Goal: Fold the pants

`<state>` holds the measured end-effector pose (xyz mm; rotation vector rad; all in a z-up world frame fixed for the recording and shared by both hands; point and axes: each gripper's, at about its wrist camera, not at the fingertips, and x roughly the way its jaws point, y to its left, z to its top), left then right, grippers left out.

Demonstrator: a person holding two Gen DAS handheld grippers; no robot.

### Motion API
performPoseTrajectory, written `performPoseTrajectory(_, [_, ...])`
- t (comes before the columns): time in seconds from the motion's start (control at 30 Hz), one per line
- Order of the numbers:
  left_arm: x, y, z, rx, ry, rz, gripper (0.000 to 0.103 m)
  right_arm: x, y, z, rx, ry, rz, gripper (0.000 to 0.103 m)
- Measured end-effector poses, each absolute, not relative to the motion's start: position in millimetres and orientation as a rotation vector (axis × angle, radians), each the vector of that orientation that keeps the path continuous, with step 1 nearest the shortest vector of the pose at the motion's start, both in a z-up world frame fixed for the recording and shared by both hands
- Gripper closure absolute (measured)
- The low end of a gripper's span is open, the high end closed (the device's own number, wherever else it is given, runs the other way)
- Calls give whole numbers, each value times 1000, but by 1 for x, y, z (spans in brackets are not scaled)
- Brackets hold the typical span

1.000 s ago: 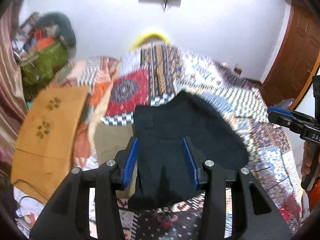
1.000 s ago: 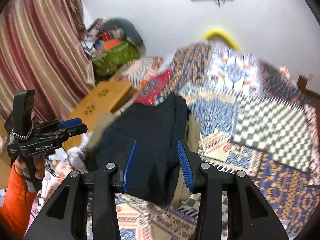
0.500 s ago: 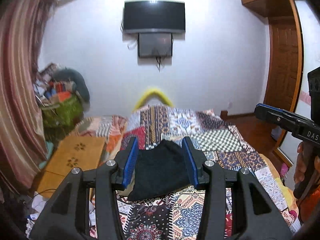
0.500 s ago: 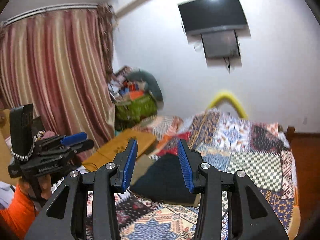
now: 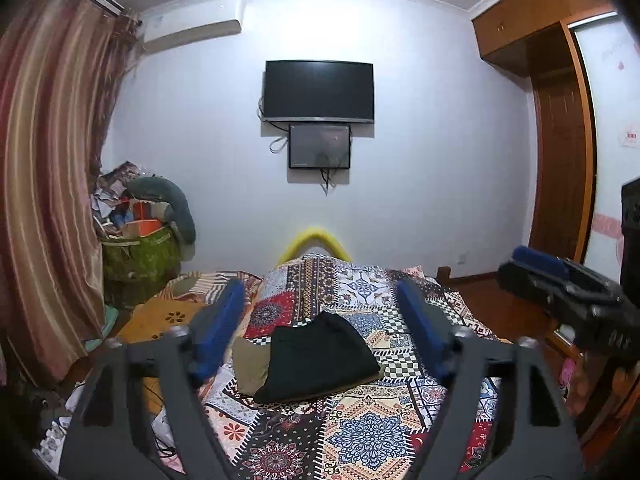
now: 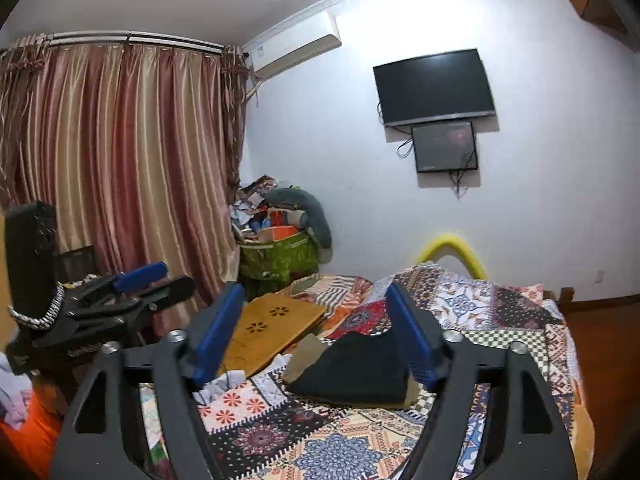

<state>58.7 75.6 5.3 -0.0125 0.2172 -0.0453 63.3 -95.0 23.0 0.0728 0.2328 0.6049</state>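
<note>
The folded black pants [image 5: 316, 356] lie on top of an olive-brown folded garment [image 5: 250, 364] on the patchwork bedspread [image 5: 360, 432]. In the right wrist view the pants [image 6: 356, 372] lie in the same place. My left gripper [image 5: 324, 328] is open and empty, held well back from and above the pants. My right gripper [image 6: 312, 336] is also open and empty, equally far back. Each gripper shows at the edge of the other's view: the right one [image 5: 568, 300] and the left one [image 6: 120, 296].
An orange wooden lap table [image 6: 272, 328] leans at the bed's left side. A green bag heaped with clutter [image 5: 140, 248] stands by the curtain [image 6: 120, 168]. A TV [image 5: 318, 90] hangs on the far wall. A wooden door [image 5: 560, 168] is at right.
Both grippers have pulled back and tilted up away from the pants, which now look small and far. The pants stay folded on the bed.
</note>
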Motion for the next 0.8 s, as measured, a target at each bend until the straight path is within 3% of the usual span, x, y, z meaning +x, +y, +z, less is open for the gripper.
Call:
performPoseTrajectory(0.03, [55, 76, 5, -16, 205, -37, 6, 62, -94, 22, 71, 230, 593, 18])
performPoseTrajectory(0.13, [49, 74, 3, 2, 177, 2, 3, 60, -94, 22, 72, 223, 573, 13])
performPoseTrajectory(0.23, [47, 74, 0, 2, 182, 2, 1, 58, -95, 22, 68, 219, 551, 0])
performPoseTrajectory(0.8, [54, 78, -6, -28, 202, -6, 1, 52, -94, 19, 54, 232, 528, 0])
